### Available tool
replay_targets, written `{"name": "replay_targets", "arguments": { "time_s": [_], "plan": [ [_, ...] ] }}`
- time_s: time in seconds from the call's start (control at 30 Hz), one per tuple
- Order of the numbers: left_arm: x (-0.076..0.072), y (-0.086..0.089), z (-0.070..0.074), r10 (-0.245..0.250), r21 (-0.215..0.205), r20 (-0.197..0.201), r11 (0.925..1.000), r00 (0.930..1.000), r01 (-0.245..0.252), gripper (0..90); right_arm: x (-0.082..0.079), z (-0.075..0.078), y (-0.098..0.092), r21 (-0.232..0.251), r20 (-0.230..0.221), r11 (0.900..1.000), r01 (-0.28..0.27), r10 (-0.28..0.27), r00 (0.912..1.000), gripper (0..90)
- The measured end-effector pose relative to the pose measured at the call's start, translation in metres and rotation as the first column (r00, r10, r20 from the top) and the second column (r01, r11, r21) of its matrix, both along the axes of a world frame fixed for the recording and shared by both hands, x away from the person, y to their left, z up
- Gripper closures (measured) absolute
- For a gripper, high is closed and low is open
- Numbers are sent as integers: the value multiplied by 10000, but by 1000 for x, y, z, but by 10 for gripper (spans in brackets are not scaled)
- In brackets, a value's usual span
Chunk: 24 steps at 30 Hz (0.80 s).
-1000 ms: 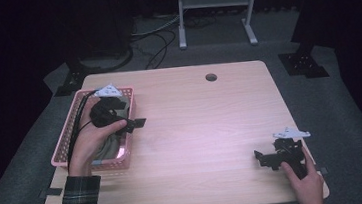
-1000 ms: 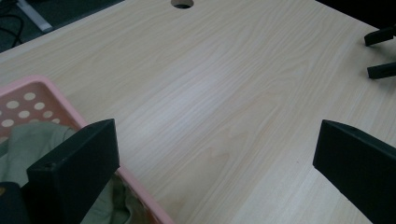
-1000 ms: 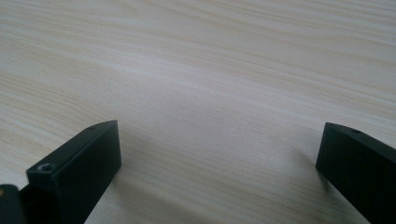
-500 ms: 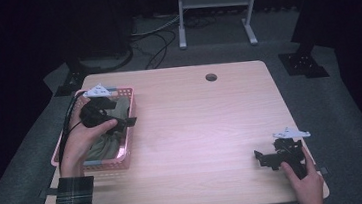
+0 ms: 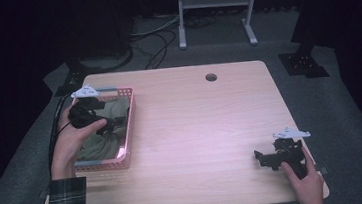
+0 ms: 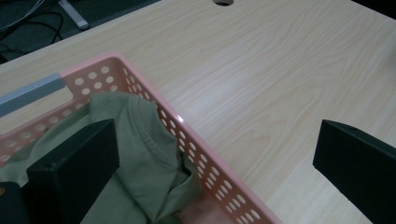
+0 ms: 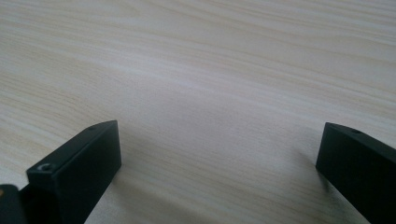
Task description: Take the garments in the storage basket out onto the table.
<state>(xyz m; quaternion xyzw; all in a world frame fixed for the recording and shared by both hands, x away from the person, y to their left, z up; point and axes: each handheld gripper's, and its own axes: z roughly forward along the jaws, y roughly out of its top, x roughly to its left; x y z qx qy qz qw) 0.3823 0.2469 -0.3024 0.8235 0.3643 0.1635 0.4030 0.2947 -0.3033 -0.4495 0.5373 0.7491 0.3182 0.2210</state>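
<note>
- My left gripper hovers over the pink basket at the table's left edge, jaws spread wide and gripping nothing.
- In the left gripper view, one jaw hangs above the olive-green garment and the other sits out past the basket's perforated wall, over bare wood, so the rim runs between them.
- The garment lies crumpled inside the basket, its collar bunched against the near wall. I judge that I am lining up to reach down for the cloth, and the straddled rim means I must shift inward first or I will pinch plastic instead.
- The wooden table stretches bare across the middle, which leaves room to lay the garment out.
- A round cable hole sits near the table's far edge.
- My right gripper rests low at the table's near right corner, well apart from the basket, jaws released and wide. I judge it is parked there, waiting until the cloth comes within reach.
</note>
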Motion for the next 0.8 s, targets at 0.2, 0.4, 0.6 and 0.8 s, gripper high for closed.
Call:
{"name": "replay_targets", "arguments": {
  "time_s": [0.2, 0.4, 0.6, 0.8],
  "plan": [
    [-1, 11, 1, 222, -39, 220, 9997, 9995, -222, 0, 0, 0, 0, -3, 4, 10000, -5, 5, 10000, 0],
    [-2, 24, 0, 606, -43, 332, 9982, 9976, -605, 0, 0, 0, 0, 0, 0, 10000, 1, -1, 10000, 0],
    [0, 35, -3, 885, 25, 371, 9961, 9954, -887, 0, 0, 0, 0, 0, -1, 10000, 0, 0, 10000, 0],
    [1, 44, -8, 1083, 219, 415, 9938, 9933, -1093, 0, 0, 0, 0, -3, 4, 10000, -5, 5, 10000, 0]
  ]
}}
